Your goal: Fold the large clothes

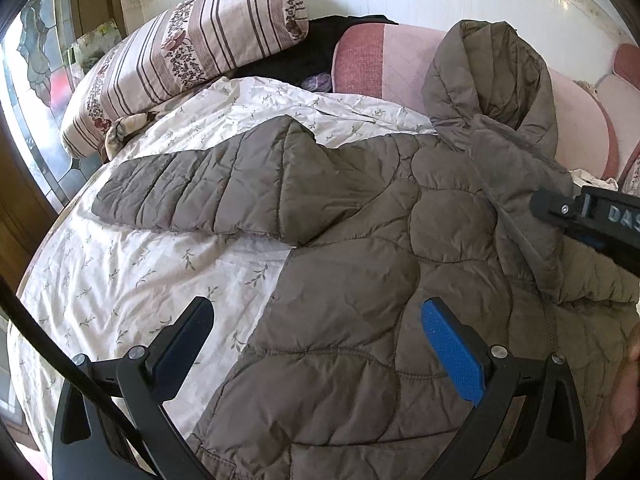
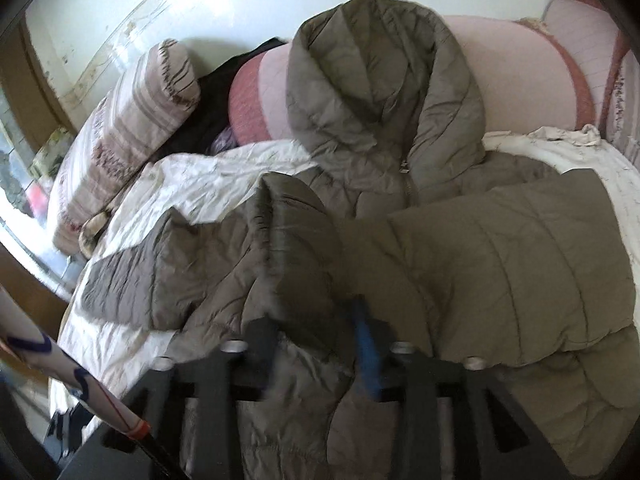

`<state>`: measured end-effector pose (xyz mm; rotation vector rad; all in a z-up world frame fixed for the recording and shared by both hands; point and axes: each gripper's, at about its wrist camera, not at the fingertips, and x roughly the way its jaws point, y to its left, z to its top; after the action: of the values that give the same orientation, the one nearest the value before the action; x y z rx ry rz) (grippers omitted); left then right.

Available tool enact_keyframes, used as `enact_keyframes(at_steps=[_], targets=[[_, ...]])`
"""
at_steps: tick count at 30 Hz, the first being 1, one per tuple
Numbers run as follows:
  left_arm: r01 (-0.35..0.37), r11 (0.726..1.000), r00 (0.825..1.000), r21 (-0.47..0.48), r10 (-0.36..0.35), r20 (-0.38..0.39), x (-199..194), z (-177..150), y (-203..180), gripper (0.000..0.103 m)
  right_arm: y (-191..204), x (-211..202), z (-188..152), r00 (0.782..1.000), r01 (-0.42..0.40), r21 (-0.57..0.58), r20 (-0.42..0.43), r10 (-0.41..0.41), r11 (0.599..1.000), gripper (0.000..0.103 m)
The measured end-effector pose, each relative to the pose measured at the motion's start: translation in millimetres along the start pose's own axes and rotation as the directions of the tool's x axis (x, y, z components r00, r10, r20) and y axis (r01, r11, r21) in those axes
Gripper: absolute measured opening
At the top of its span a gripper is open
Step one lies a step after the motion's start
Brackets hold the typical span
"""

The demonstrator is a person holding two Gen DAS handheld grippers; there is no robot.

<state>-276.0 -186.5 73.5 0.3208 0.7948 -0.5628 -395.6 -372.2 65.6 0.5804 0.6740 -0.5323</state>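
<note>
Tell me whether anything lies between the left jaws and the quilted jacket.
Nothing visible does. The left gripper hangs open directly over the grey-brown quilted hooded jacket, spread on the white floral bedsheet, with only bare fabric under its jaws.

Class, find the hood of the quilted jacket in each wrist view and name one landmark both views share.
Left wrist view: the hood stands at upper right, propped against the pink headboard.
Right wrist view: the hood stands at top centre, above the zip.
Shared landmark: the striped floral pillow, left of the hood in both.
</note>
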Motion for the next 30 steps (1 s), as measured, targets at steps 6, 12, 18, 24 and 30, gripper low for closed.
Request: enact_keyframes(at_steps=[6,12,18,24,30], targets=[[0.014,1.0,1.0,-0.008,-0.014,0.0,4,2,-7,0.103,-13,-47,-4,0.992,-0.107,-0.047,0.065,0.11,0.993,0.062],[0.013,1.0,1.0,-0.017,-0.013,0.028,12,10,-12,0.103,-79,-79,1,0.985,0.024,0.047,0.167,-0.032,0.999,0.065],[-0.007,1.0,1.0,-0.019,0.007,0.009,40,16,-19,0.103,-188,-54,4,0.948,0.288,0.265,0.061,-0.314,0.92,0.041],[-0.052,0.999,0.993,0.014,0.053,-0.109,87,13,-28,0.103,-235,-13,-15,0.943,0.327,0.315,-0.053,-0.327,0.891,0.039],[-0.045,0.999,0.993,0.028,0.048,-0.108,89,13,-30,0.103,-223,-11,-16,0.921,0.386,0.279,-0.068,-0.383,0.879,0.04]])
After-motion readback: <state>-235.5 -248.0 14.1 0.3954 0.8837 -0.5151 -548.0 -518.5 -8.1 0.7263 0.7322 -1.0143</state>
